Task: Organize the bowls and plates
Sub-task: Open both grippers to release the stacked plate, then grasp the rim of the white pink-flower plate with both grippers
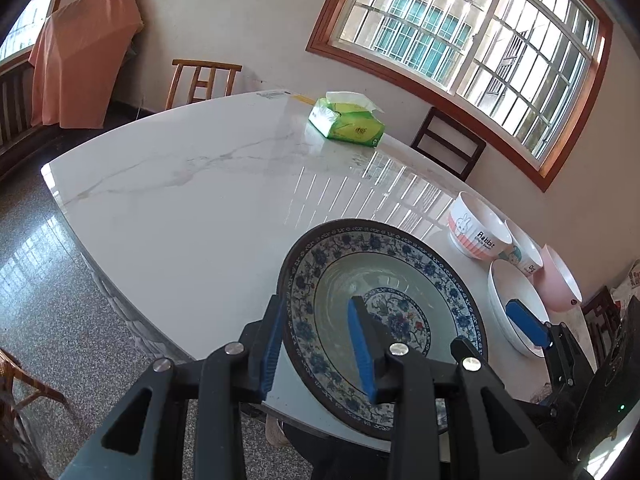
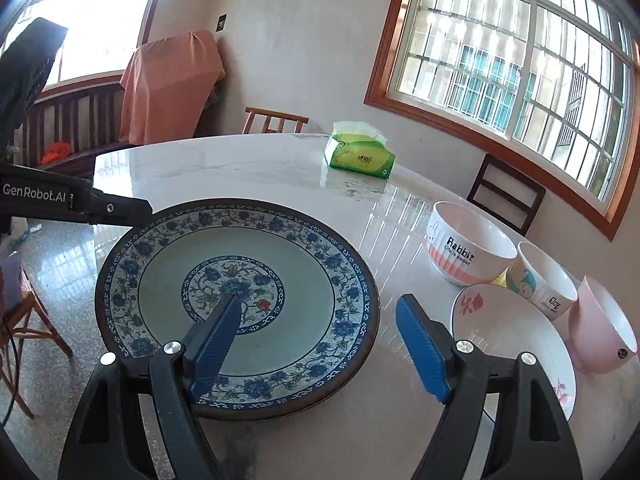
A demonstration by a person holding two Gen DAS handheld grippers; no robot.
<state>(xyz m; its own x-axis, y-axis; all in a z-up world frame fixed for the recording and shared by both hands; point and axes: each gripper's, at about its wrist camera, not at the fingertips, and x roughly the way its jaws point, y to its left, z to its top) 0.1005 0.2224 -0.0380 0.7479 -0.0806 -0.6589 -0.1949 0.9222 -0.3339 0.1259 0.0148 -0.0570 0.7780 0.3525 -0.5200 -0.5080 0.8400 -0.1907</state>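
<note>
Marble table (image 2: 248, 172) is gleaming under window glare. Left gripper (image 1: 318, 348) is pinching the plate (image 2: 240, 300) rim, 1 finger outside, 1 inside. Right gripper (image 2: 320, 344) is gaping wide, gripping nothing, straddling the plate's near edge. Saucer (image 2: 516, 332) and 3 bowls (image 2: 472, 244) are crowding just beside. That single rim pinch is risking a tilt, and the plate could slide and knock the saucer.

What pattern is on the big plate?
Blue floral on white, dark brown rim, on the big plate; clearest in the right wrist view.
</note>
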